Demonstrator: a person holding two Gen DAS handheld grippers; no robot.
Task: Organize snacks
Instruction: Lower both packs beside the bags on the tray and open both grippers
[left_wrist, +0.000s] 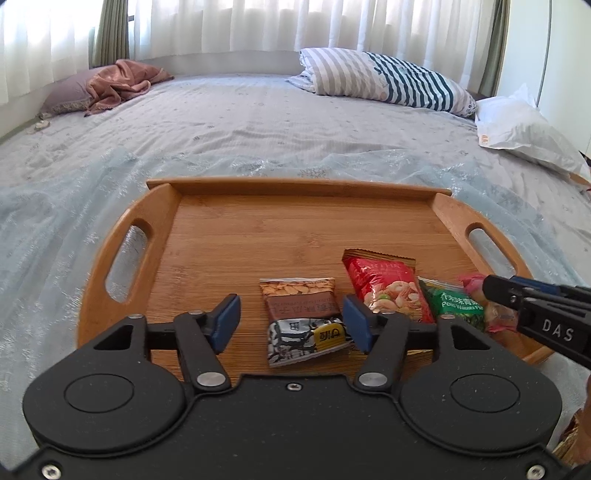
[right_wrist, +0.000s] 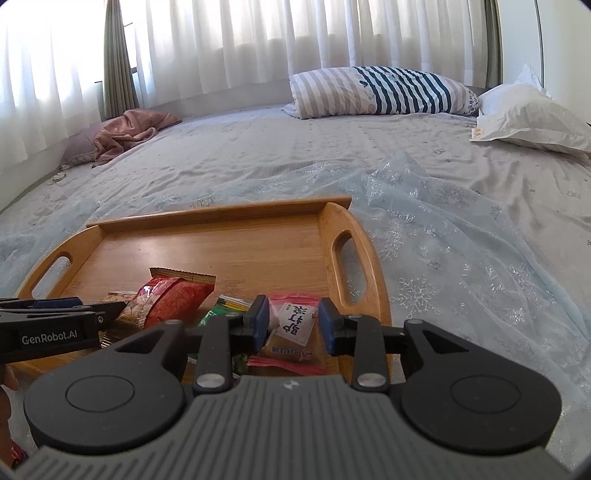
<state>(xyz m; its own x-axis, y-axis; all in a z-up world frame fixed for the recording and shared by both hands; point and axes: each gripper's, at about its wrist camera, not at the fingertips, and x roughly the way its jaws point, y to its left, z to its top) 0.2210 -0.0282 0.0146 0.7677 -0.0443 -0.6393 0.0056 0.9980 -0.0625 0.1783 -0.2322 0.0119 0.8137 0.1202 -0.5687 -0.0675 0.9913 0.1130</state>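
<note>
Fingers of my left gripper (left_wrist: 291, 323) stand spread wide in the lower middle of the left wrist view, with the brown almond packet (left_wrist: 304, 321) lying flat between them, touching the right pad, ungrasped. My right gripper (right_wrist: 293, 326) sits low in the centre of its own view, its blue pads either side of the pink packet (right_wrist: 295, 332); I cannot tell whether they clamp it. A red nut packet (left_wrist: 388, 290) and a green pea packet (left_wrist: 458, 304) lie between the two packets, all in the near part of the wooden tray (left_wrist: 258, 229). The tray rests on the bed (left_wrist: 240, 122), with a striped pillow (left_wrist: 384, 79) at upper right.
</note>
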